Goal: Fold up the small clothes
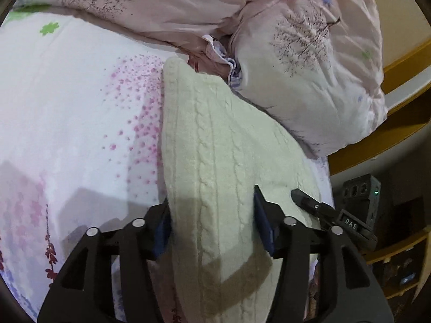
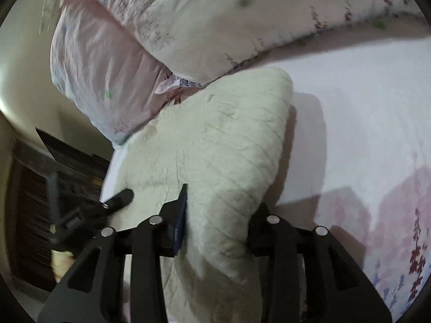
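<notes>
— Where's the knit (image 1: pixel 215 140)?
— On the bed (image 1: pixel 67 86), running toward one o'clock; pillow (image 1: pixel 323 67) beyond.
— Grippers?
— Left (image 1: pixel 212 215) and right (image 2: pixel 219 215) each straddle it wide; whether they pinch, can't tell.
— Progress?
— Looks folded narrow; probably one fold left.

"das" label, slightly blurred, on right gripper (image 1: pixel 309 202) body.

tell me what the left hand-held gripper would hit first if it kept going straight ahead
The cream knit garment already lying between the left hand-held gripper fingers; farther along that line, probably the pink floral duvet piled behind it, though depth is hard to judge.
</notes>
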### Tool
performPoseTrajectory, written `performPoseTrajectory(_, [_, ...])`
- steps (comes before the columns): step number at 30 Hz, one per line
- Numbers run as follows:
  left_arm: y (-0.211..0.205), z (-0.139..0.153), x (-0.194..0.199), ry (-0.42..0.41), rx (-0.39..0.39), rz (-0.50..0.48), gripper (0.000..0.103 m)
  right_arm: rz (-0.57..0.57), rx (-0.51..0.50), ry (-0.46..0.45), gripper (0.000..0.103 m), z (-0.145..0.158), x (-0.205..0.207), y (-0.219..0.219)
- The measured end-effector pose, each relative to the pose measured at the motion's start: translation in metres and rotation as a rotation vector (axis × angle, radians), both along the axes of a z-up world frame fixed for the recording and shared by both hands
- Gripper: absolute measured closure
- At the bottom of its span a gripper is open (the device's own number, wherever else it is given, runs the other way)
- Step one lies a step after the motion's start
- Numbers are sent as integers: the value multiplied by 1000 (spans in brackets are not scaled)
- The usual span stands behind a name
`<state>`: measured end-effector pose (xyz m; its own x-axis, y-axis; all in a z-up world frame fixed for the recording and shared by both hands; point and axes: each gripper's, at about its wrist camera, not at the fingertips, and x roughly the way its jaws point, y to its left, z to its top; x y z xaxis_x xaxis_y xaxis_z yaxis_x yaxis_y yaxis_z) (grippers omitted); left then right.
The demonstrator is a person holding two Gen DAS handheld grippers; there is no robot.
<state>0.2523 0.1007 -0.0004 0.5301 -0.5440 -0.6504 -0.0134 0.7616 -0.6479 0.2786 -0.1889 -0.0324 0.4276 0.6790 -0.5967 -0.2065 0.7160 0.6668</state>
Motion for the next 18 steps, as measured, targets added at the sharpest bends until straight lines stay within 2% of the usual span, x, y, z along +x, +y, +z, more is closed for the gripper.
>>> performPoseTrajectory(7, [4,16,-17,-46,67,5,37,-119,37,-43,61,16,10,-33])
performPoseTrajectory(10, [5,14,-21,-45,106,9,36,-135,-22,-93,95,20,17,-30])
performPoseTrajectory(13, [2,13,-20,-51,159,15,31,-192,-143,-119,96,20,20,-23])
performPoseTrajectory(16, [-6,11,-17,-50,217,14,30,-222,-198,-85,96,11,24,-25])
performPoseTrajectory(18, [-9,13,-21,-62,249,19,30,-211,-232,-93,94,15,23,-24])
